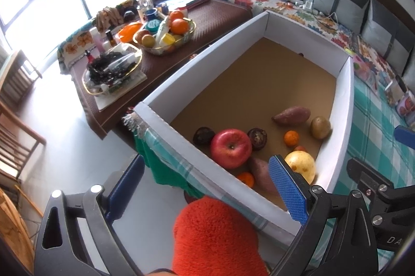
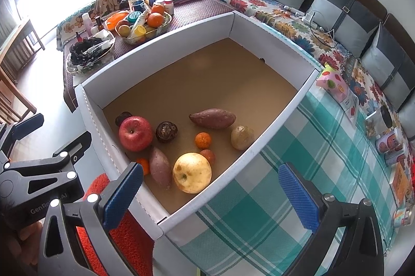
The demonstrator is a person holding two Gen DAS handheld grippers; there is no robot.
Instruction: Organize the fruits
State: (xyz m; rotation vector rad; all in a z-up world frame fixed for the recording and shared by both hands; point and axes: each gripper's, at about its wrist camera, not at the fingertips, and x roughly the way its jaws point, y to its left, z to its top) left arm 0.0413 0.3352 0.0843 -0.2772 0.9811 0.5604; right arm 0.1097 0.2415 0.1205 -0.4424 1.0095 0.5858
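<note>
Looking along the left claw, I saw its fingers spread wide and holding nothing, straddling the near wall of the white box. That put the red apple at about one o'clock from it, with the yellow apple partly hidden behind the right pad.

In the right view, the right claw was likewise apart and empty, poised over the box's near corner. The fruit clustered at the near end: sweet potato at twelve o'clock, small orange beside it. I judged both claws hovered for a pick or after a placement.
</note>
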